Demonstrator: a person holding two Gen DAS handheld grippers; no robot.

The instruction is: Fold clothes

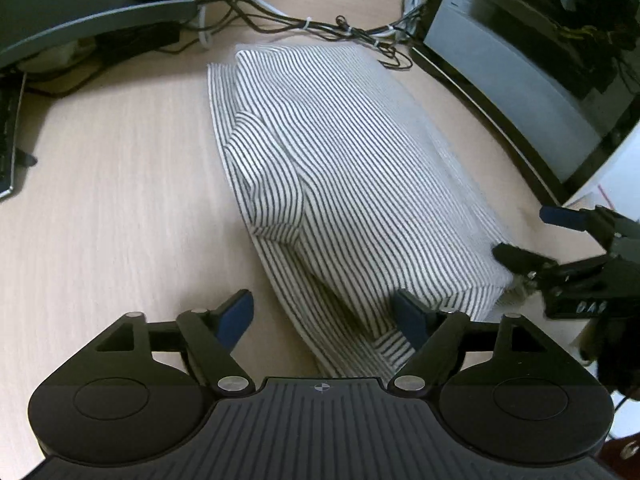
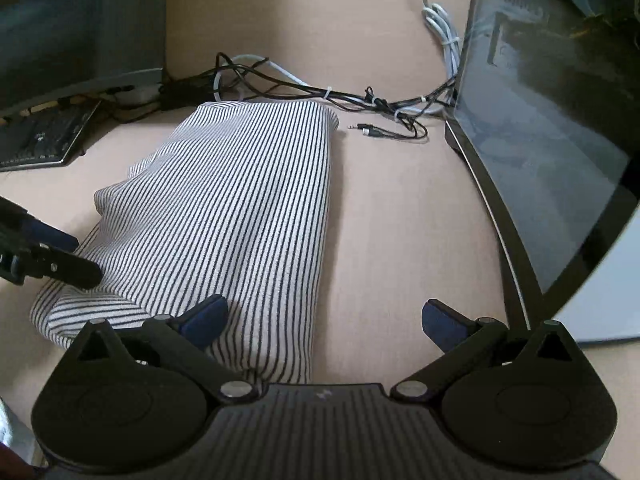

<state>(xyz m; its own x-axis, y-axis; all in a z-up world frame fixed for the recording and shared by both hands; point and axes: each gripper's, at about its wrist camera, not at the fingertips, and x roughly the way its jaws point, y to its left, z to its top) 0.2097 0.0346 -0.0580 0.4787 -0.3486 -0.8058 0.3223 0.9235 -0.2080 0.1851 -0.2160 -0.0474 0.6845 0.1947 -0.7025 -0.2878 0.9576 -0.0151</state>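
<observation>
A black-and-white striped garment (image 1: pixel 344 184) lies folded into a long narrow stack on the pale wooden desk (image 1: pixel 120 208); it also shows in the right wrist view (image 2: pixel 232 216). My left gripper (image 1: pixel 326 320) is open at the garment's near left edge, its fingers astride the lower layers, holding nothing. My right gripper (image 2: pixel 326 320) is open over the garment's near right edge, its left finger (image 2: pixel 204 320) above the cloth. The right gripper also shows in the left wrist view (image 1: pixel 568 248), at the garment's near right corner. The left gripper's fingers (image 2: pixel 52 264) show at the left of the right wrist view.
A curved monitor (image 1: pixel 532 80) stands along the right side, close to the garment. Another monitor (image 1: pixel 80 12) and a keyboard (image 2: pixel 40 136) are at the far left. A bundle of black and white cables (image 2: pixel 340 96) lies behind the garment.
</observation>
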